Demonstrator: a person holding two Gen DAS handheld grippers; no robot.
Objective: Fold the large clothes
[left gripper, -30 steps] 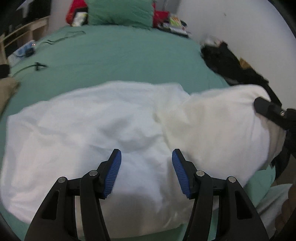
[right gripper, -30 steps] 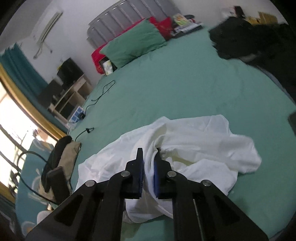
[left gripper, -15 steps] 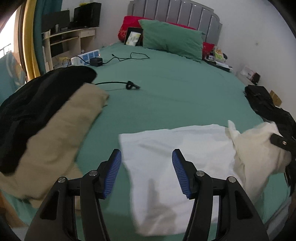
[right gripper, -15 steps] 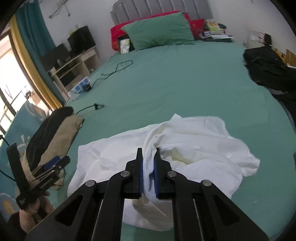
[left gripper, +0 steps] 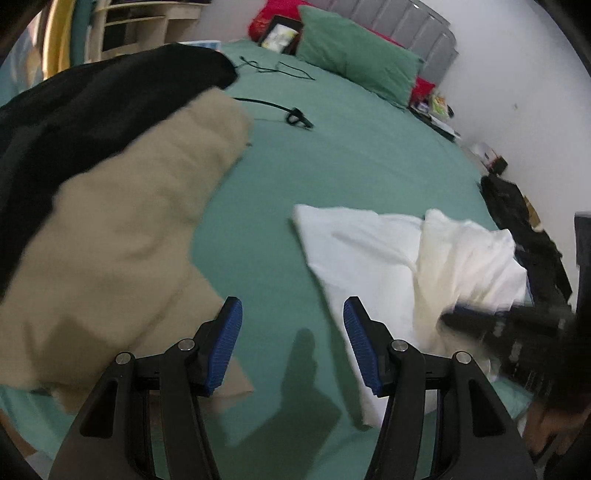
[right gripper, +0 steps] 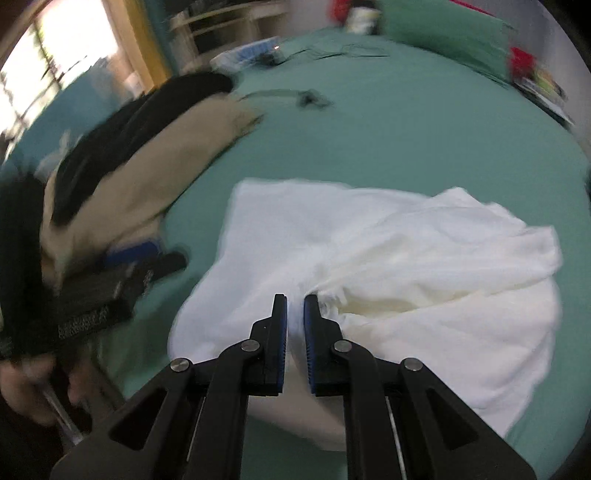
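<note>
A large white garment (right gripper: 369, 258) lies crumpled on the green bed; it also shows in the left wrist view (left gripper: 388, 254). My right gripper (right gripper: 295, 314) is shut on a bunched fold of the white garment near its front edge. My left gripper (left gripper: 291, 332) is open and empty, above the green sheet between the white garment and a beige garment. The left gripper shows blurred at the left of the right wrist view (right gripper: 122, 273). The right gripper shows blurred at the right of the left wrist view (left gripper: 491, 321).
A beige garment (left gripper: 122, 229) and a black garment (left gripper: 92, 107) are piled at the bed's left. A green pillow (left gripper: 358, 66) and a black cable (left gripper: 291, 114) lie farther back. Black clothes (left gripper: 524, 218) lie by the right wall. Shelves (right gripper: 221, 26) stand at the back left.
My left gripper has swung left off the white garment, over the green sheet beside the beige pile. My right gripper has kept its hold and dropped lower toward the bed.
</note>
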